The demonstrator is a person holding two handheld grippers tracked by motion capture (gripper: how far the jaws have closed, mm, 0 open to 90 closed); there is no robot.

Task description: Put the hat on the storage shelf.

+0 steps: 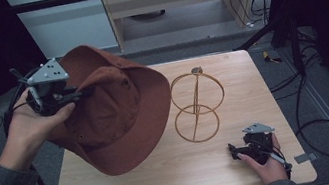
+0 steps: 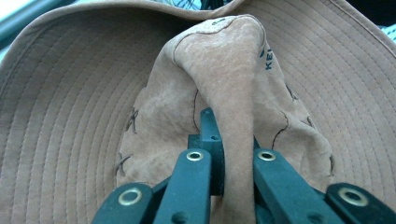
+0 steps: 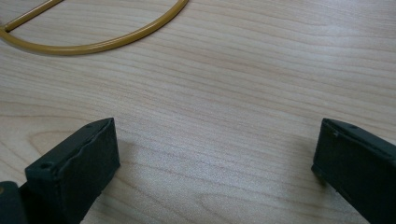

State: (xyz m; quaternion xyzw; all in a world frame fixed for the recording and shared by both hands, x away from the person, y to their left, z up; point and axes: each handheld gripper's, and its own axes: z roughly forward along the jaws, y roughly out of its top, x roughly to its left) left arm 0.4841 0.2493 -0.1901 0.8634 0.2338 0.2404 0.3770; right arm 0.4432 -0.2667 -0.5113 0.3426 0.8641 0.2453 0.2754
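Hand-held gripper on your left (image 1: 82,92) is clamped tight on a fold of the rust-brown suede wide-brimmed hat (image 1: 115,116); the left gripper view shows the pinched ridge of crown material (image 2: 233,93) squeezed between the two black jaws, with the stitched brim spread out behind it. From above, the hat hangs tilted off that grip over the left part of the light wooden counter (image 1: 177,181), its lower brim near or just resting on the wood (the shadow makes it hard to tell which).

Your right hand-held gripper (image 1: 236,152) sits low at the near right corner of the counter with its jaws wide apart and nothing between them; the right gripper view shows bare wood grain between the pads and one curve of the gold wire ahead.

That wire belongs to the gold wire hat stand of two rings joined by a rod (image 1: 198,104), which lies just right of the hat, apart from it. I judge the step in hand to be the lift and carry of the hat toward that stand.

Next, you need the crown opening turned downward and brought over the stand's upper ring. A one-point pinch on soft suede lets the hat swing and sag, so consider bringing the open right hand-held gripper in to steady the brim or hold the stand's base ring, since light wire may tip.
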